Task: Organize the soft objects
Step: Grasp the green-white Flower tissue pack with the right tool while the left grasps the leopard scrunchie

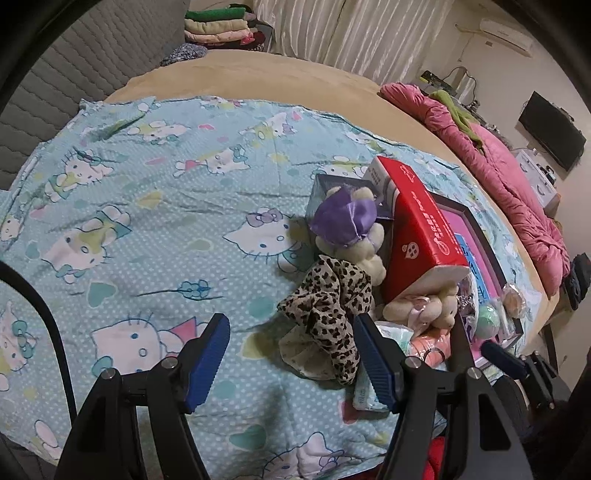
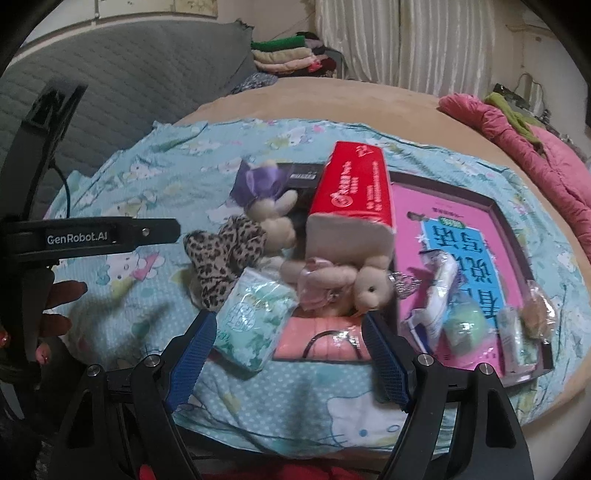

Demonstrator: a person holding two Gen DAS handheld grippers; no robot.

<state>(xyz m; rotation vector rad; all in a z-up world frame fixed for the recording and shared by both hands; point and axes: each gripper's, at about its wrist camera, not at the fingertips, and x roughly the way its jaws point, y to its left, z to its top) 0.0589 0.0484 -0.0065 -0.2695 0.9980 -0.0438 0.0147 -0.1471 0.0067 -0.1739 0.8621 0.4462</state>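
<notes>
On the Hello Kitty sheet (image 1: 129,206) lies a pile of soft things: a leopard-print scrunchie (image 1: 328,306) (image 2: 225,254), a plush bunny in a purple dress (image 1: 347,225) (image 2: 266,199), a plush bunny in a pink dress (image 2: 343,284) (image 1: 428,306), a red tissue pack (image 1: 417,225) (image 2: 354,192), a green-white tissue packet (image 2: 255,321) and a pink folded cloth (image 2: 321,339). My left gripper (image 1: 291,354) is open, just left of the scrunchie. My right gripper (image 2: 291,354) is open, over the tissue packet and pink cloth.
A dark tray (image 2: 517,229) holds a pink book (image 2: 461,236), a green ball (image 2: 463,325) and small packets. A pink quilt (image 1: 517,192) lies on the bed's right side. Folded clothes (image 1: 221,26) are stacked at the back. Grey headboard (image 1: 74,74) is at left.
</notes>
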